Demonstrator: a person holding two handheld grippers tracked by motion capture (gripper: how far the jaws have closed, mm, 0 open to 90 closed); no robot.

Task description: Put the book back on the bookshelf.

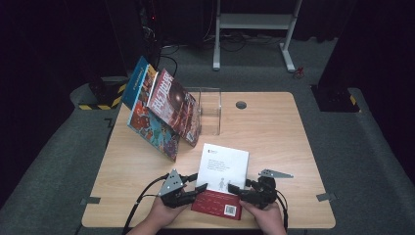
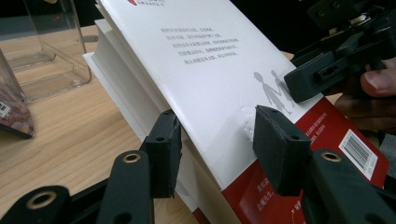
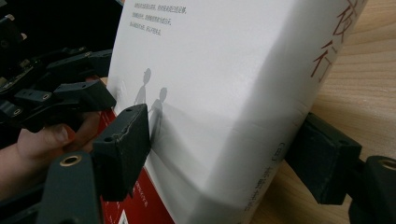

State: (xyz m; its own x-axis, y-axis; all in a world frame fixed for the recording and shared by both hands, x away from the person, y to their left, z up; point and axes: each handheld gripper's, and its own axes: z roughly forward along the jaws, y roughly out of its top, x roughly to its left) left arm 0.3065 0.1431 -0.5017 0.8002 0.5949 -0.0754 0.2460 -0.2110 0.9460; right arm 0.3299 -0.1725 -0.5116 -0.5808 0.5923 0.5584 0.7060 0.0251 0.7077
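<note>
A thick book (image 1: 225, 164) with a white back cover, a red band and a barcode lies at the table's near edge. My left gripper (image 1: 199, 189) grips its near left corner, one jaw on the page edge and the other pressing a dent into the cover. In the left gripper view the left gripper (image 2: 217, 135) straddles the book (image 2: 205, 60). My right gripper (image 1: 235, 190) grips the near right side. In the right gripper view the right gripper (image 3: 224, 144) holds the book (image 3: 224, 60) between cover and spine, and the cover is creased at the pad.
Two colourful books (image 1: 164, 110) lean against a clear acrylic stand (image 1: 210, 110) at the table's (image 1: 274, 132) back left. A round cable hole (image 1: 241, 104) sits at the back centre. Bare wood stretches right of the held book.
</note>
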